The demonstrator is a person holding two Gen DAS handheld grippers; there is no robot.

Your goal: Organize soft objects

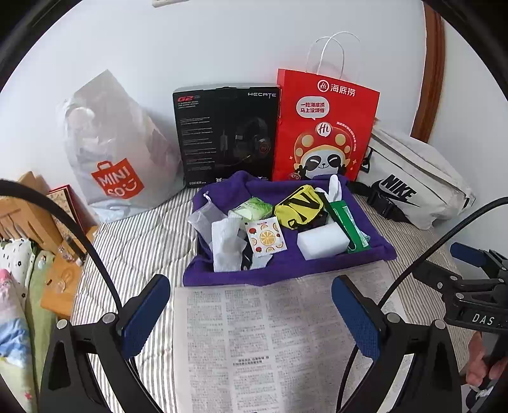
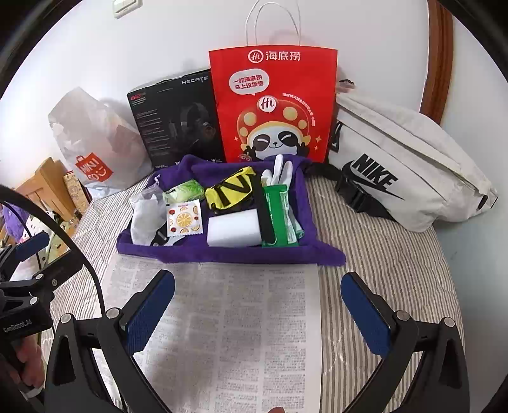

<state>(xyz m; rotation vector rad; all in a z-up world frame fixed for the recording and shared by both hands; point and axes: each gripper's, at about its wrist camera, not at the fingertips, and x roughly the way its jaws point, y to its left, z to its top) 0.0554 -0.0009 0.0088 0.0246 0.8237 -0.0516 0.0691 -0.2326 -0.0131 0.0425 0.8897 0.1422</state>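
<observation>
Left gripper (image 1: 250, 313): released, jaws spread wide, nothing between the pads; only the printed paper sheet (image 1: 270, 343) beneath.
Right gripper (image 2: 257, 313): released too, jaws at full spread and empty, hovering over the same sheet.
Soft objects: ahead of both grippers, gathered in the purple cloth tray (image 1: 377, 244) on the striped bed (image 1: 127, 241), just beyond the far edge of the sheet.
Tray contents: yellow-and-black pouch (image 1: 300, 206) far centre, white sponge block (image 1: 320, 241) nearest on the right, fruit-print packet (image 1: 266, 237) centre, crumpled white tissue (image 1: 227, 247) near left, green packet (image 1: 347, 225) at the right wall.
Step in hand, judged: sorting looks largely done, both grippers clear of the tray.
Doing it well: approach from above, close gently on the middle of one soft piece, avoid snagging the cloth wall or dragging the sheet.
Risk, judged: light packets likely to slide or lift with a neighbour.
Left view only: wooden furniture (image 1: 38, 209) and patterned bedding (image 1: 16, 286) off to the left; right gripper seen from outside at the right edge.
Right view only: whole of the white Nike bag (image 2: 412, 165) to the right; wall switch (image 2: 127, 8) above.
</observation>
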